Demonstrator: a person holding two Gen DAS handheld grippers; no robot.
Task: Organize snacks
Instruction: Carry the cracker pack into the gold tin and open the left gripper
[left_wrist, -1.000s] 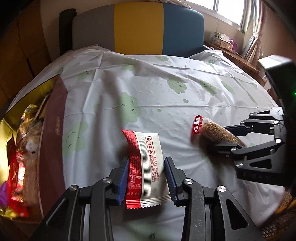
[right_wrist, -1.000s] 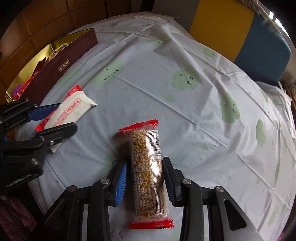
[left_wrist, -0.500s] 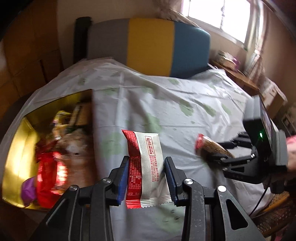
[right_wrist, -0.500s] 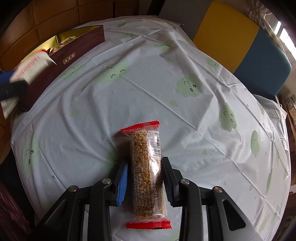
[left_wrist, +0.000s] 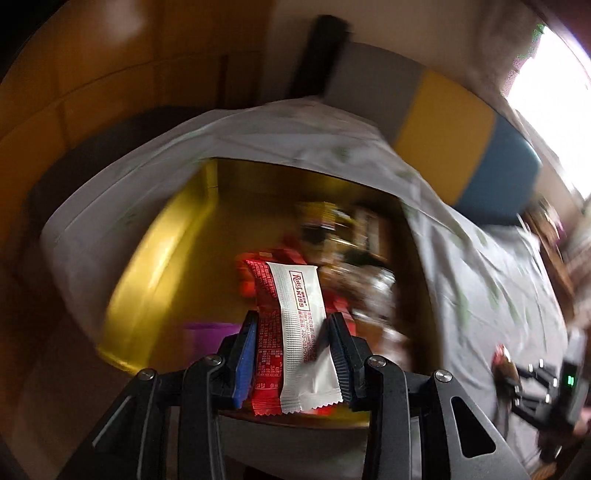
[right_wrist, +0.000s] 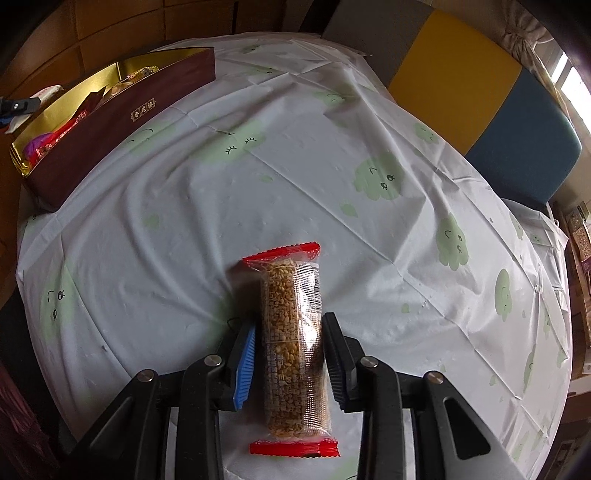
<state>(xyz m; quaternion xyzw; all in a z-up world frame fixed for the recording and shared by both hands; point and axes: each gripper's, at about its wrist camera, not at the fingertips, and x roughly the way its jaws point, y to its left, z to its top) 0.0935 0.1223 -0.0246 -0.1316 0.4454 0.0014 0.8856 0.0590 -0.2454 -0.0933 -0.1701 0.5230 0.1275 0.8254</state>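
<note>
Left gripper (left_wrist: 291, 354) clamped on a red-and-white snack packet (left_wrist: 293, 332), long axis running straight out along the fingers, far end reaching toward the middle of the left wrist frame. Directly beyond and below that packet, the open gold-lined box (left_wrist: 155, 258), with red wrappers and other blurred snacks heaped toward its right half and bare gold floor toward the left. Judged nearer the box by far, so likely a release there next. Right gripper (right_wrist: 288, 350) closed on a clear grain bar (right_wrist: 291, 347) with red crimped ends, held at mid-length, lengthwise along the fingers, over the pale tablecloth (right_wrist: 332, 184). Box (right_wrist: 110, 122) well apart from it, up in the upper left of the right wrist frame.
</note>
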